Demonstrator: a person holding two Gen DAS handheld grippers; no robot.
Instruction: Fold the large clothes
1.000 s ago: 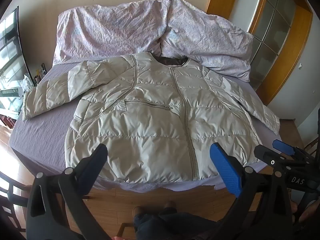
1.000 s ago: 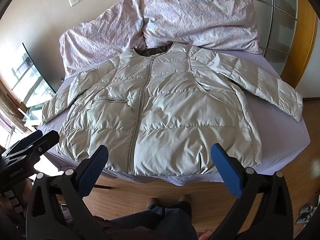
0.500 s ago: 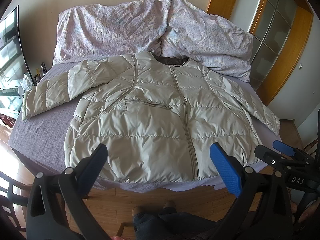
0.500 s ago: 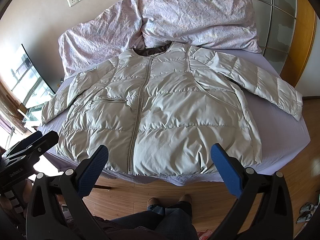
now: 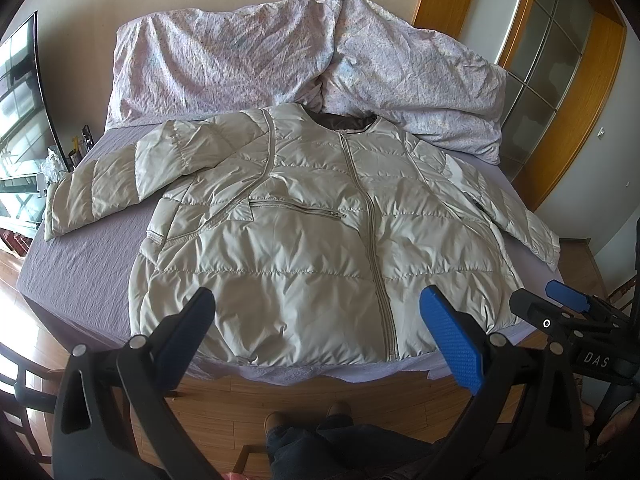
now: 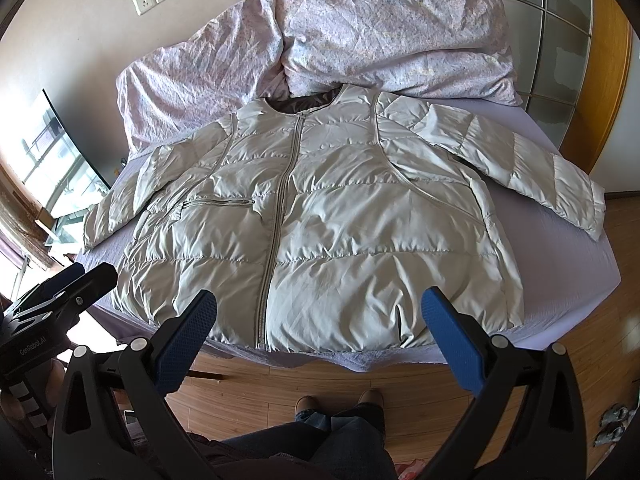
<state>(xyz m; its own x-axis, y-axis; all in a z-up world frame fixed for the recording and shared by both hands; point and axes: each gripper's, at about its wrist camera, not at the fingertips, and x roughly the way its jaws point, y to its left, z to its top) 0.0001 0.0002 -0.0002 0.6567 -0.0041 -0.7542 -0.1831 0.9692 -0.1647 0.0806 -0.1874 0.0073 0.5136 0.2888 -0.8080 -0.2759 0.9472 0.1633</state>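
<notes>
A large pale beige puffer jacket (image 5: 312, 232) lies flat, front up and zipped, on a bed with a lavender sheet (image 5: 84, 264). Both sleeves are spread out to the sides. It also shows in the right wrist view (image 6: 320, 232). My left gripper (image 5: 318, 320) is open and empty, held above the floor just before the jacket's hem. My right gripper (image 6: 320, 320) is open and empty in the same way, near the hem's middle. The right gripper shows at the right edge of the left wrist view (image 5: 560, 308); the left gripper shows at the left of the right wrist view (image 6: 68, 284).
A crumpled pink floral duvet (image 5: 280, 52) is piled at the head of the bed against the wall. A wooden-framed glass door (image 5: 560, 60) stands to the right. A glass stand (image 5: 20, 184) is on the left. The person's feet (image 6: 340, 404) stand on the wood floor.
Both grippers have stayed nearly still; the views have drifted very slightly. The jacket has not moved.
</notes>
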